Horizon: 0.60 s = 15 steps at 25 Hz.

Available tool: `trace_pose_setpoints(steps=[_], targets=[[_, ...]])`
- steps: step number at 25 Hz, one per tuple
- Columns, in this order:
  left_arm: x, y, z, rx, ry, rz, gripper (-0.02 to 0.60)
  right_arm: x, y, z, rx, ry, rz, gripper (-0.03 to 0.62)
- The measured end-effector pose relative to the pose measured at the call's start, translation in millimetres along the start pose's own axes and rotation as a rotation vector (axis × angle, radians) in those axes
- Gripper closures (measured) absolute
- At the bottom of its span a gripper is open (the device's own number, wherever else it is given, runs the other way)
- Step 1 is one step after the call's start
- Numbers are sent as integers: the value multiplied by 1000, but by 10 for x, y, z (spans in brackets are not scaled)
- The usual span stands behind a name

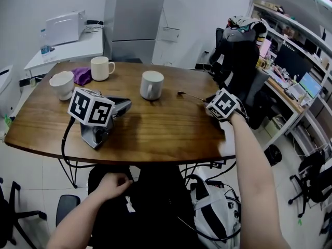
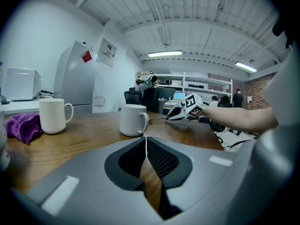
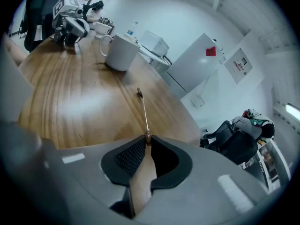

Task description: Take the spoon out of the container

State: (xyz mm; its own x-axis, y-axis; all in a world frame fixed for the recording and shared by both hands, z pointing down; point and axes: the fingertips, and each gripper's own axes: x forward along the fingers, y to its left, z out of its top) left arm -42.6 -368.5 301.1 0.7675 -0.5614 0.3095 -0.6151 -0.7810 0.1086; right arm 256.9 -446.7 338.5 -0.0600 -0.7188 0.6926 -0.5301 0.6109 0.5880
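Right gripper view showed the right gripper (image 3: 147,139) with its jaws pinched on the handle tip of the spoon (image 3: 143,110). The thin shaft ran out ahead, low over the wooden table (image 3: 70,102), and its bowl was well outside the white mug (image 3: 121,52) and beside it. Whether the bowl touched the wood could not be told. The left gripper (image 2: 146,142) lay on the table with no hand on it, its jaws closed together with nothing between them. The person's left hand (image 1: 114,184) rested below the table edge. A cream mug (image 1: 101,68), a second white mug (image 1: 62,85) and a purple cloth (image 1: 81,75) sat at the table's far left
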Motion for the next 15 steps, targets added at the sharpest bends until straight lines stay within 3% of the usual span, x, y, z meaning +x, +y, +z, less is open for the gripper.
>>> trace_pose_setpoints(steps=[9, 15], targets=[[-9, -1, 7, 1, 0, 1, 569, 40, 60, -11, -13, 26, 33, 537], [-10, 0, -1, 1, 0, 1, 569, -54, 52, 119, 46, -41, 53, 507]])
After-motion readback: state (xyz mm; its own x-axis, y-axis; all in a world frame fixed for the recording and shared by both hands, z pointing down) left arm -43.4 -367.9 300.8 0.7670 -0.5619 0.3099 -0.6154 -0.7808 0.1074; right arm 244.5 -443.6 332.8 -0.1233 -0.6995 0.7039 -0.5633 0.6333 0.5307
